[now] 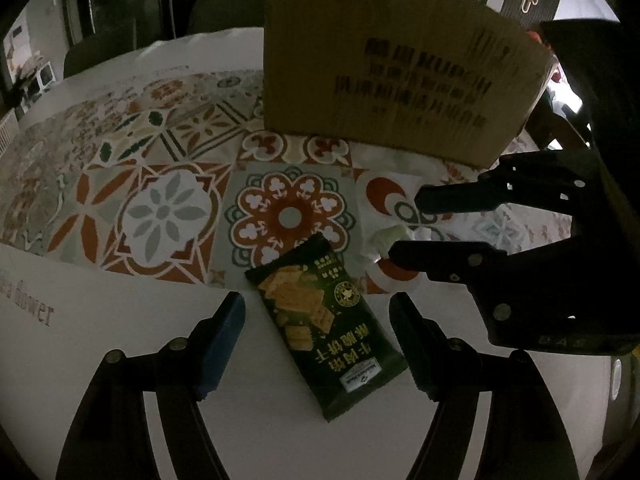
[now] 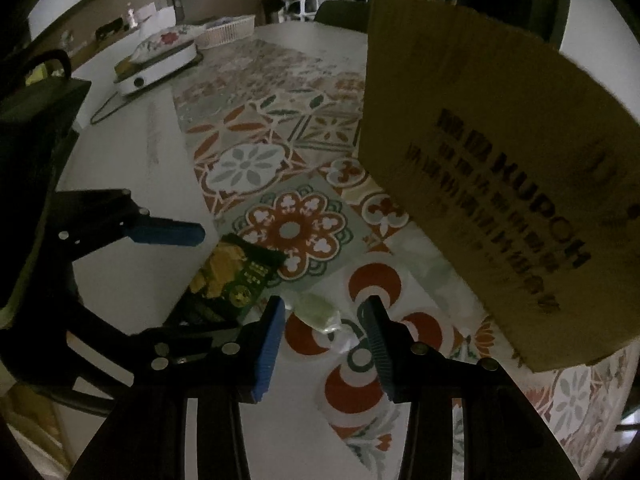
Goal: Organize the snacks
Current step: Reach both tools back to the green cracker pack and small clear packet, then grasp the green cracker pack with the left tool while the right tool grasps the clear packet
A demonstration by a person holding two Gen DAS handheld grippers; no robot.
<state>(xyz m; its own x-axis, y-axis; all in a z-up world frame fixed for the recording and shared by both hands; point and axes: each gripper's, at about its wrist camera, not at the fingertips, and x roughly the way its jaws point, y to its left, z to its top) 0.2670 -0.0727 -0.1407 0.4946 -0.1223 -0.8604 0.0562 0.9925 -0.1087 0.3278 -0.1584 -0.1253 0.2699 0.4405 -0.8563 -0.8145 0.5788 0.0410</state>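
Observation:
A dark green cracker packet (image 1: 326,328) lies flat on the white table between the open fingers of my left gripper (image 1: 318,312). It also shows in the right wrist view (image 2: 232,280). A small pale green wrapped snack (image 2: 318,312) lies on the patterned runner just ahead of my open right gripper (image 2: 326,312); it shows in the left wrist view (image 1: 390,236) between the right gripper's fingers (image 1: 404,228). A brown cardboard box (image 1: 396,68) stands behind both snacks, seen close on the right in the right wrist view (image 2: 500,168).
A patterned tile runner (image 1: 168,200) covers the middle of the white table (image 1: 120,312). Far off in the right wrist view stand a white electric cooker (image 2: 156,64) and a wicker basket (image 2: 228,32). Dark chairs stand at the far table edge.

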